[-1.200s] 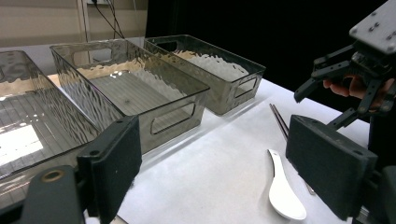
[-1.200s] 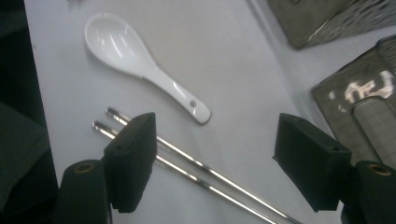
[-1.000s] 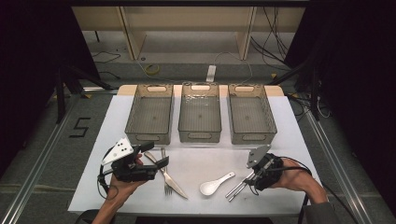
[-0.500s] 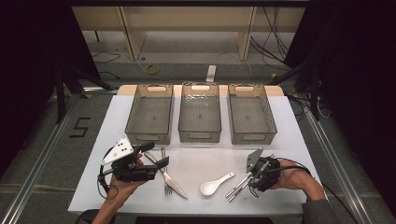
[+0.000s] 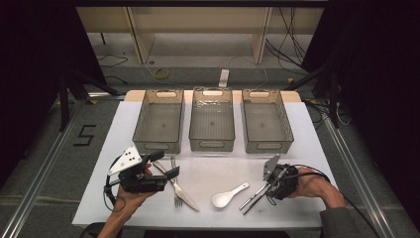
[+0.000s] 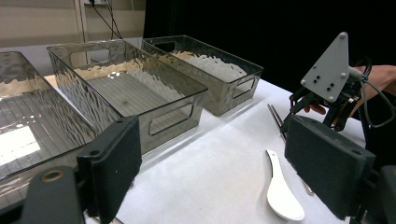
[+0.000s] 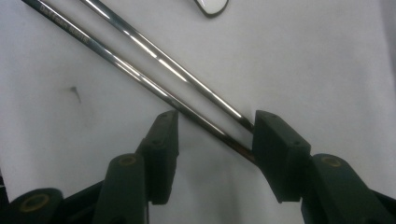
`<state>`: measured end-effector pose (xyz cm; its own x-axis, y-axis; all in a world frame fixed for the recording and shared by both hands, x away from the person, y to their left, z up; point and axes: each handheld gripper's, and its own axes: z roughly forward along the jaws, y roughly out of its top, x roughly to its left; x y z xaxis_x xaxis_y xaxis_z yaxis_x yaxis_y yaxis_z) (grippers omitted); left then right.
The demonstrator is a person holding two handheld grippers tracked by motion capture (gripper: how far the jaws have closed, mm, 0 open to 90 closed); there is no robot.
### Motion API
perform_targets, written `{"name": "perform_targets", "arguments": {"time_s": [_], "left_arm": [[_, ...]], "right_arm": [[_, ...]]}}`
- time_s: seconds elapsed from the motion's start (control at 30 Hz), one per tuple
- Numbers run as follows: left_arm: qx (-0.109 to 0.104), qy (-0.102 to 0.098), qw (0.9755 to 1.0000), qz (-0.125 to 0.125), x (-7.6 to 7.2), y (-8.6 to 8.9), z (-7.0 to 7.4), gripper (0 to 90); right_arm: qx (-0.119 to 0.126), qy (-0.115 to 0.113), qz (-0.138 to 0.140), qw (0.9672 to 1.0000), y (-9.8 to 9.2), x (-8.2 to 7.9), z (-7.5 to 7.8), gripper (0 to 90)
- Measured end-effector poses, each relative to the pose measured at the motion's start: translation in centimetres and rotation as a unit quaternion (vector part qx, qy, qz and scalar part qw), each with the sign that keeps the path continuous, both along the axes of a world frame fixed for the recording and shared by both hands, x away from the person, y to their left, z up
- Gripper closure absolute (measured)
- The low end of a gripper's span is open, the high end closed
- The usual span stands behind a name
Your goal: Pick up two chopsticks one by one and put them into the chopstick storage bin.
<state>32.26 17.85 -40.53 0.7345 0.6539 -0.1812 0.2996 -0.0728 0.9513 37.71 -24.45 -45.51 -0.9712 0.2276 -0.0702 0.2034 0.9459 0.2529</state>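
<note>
The pair of metal chopsticks (image 5: 255, 197) lies flat on the white worktop (image 5: 218, 168) near its front right corner, the two sticks close together and slanting from lower left to upper right in the high view. The right gripper (image 5: 272, 187) is lowered over their upper ends; in the right gripper view the chopsticks (image 7: 154, 77) run diagonally between its two black jaws, whose pads flank the stick ends with gaps on both sides, so the gripper is released, not yet clamped, though its jaws have just been closing around the sticks. The sticks' ends pass close by the right-hand pad. Just left of the chopsticks lies a white ceramic spoon (image 5: 229, 195), bowl toward the front edge, its handle pointing at the sticks without clearly touching them. Farther left, a fork (image 5: 176, 186) and a knife (image 5: 178, 187) lie crossed on the worktop, partly under the left gripper (image 5: 166, 168), which a hand holds level above them with its jaws spread wide and nothing between them, as the left gripper view confirms. Along the back of the worktop stand three clear grey bins (image 5: 212, 126) side by side.
</note>
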Motion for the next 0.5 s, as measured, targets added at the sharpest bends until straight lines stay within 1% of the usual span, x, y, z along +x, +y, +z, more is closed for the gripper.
{"name": "perform_targets", "arguments": {"time_s": [0.13, 0.17, 0.2, 0.23, 0.27, 0.3, 0.33, 0.37, 0.4, 0.43, 0.47, 0.5], "left_arm": [[0.001, 0.001, 1.0000, -0.002, 0.00, -0.05, 0.01, 18.3], [0.001, 0.001, 1.0000, -0.002, 0.00, -0.06, 0.00, 18.3], [0.001, 0.001, 1.0000, -0.002, 0.01, -0.06, 0.00, 18.3], [0.001, 0.000, 1.0000, -0.002, 0.01, -0.05, 0.01, 18.3], [0.001, 0.000, 1.0000, -0.002, 0.02, -0.04, 0.01, 18.3], [0.001, 0.000, 1.0000, -0.001, 0.03, -0.03, 0.01, 18.4], [0.000, 0.000, 1.0000, -0.001, 0.02, -0.02, 0.01, 18.4], [0.000, 0.000, 1.0000, -0.001, 0.01, -0.01, 0.02, 18.3], [0.001, 0.000, 1.0000, -0.001, 0.01, -0.01, 0.02, 18.3], [0.001, 0.000, 1.0000, -0.001, 0.02, -0.02, 0.02, 18.3], [0.002, 0.000, 1.0000, -0.001, 0.00, -0.02, 0.03, 18.4], [0.002, 0.000, 1.0000, 0.000, -0.01, -0.02, 0.03, 18.4]], "right_arm": [[-0.006, 0.002, 0.002, 1.0000, -0.02, -0.03, -0.02, 53.8], [-0.015, 0.011, -0.006, 0.9998, 0.09, -0.16, 0.15, 54.5], [-0.019, 0.009, -0.003, 0.9998, 0.12, -0.19, 0.15, 55.1], [-0.023, 0.007, 0.007, 0.9997, 0.12, -0.17, 0.12, 55.5], [-0.027, 0.010, 0.003, 0.9996, 0.22, -0.27, 0.17, 56.4], [-0.030, 0.009, 0.009, 0.9995, 0.30, -0.31, 0.15, 58.4], [-0.030, 0.009, 0.009, 0.9995, 0.30, -0.31, 0.15, 58.4], [-0.036, 0.014, 0.003, 0.9993, 0.41, -0.42, 0.24, 59.0], [-0.037, 0.011, 0.011, 0.9992, 0.42, -0.34, 0.19, 59.5], [-0.037, 0.011, 0.009, 0.9992, 0.48, -0.34, 0.18, 59.8], [-0.044, 0.019, 0.000, 0.9989, 0.61, -0.38, 0.27, 60.2], [-0.044, 0.019, 0.000, 0.9989, 0.61, -0.38, 0.27, 61.2]]}}
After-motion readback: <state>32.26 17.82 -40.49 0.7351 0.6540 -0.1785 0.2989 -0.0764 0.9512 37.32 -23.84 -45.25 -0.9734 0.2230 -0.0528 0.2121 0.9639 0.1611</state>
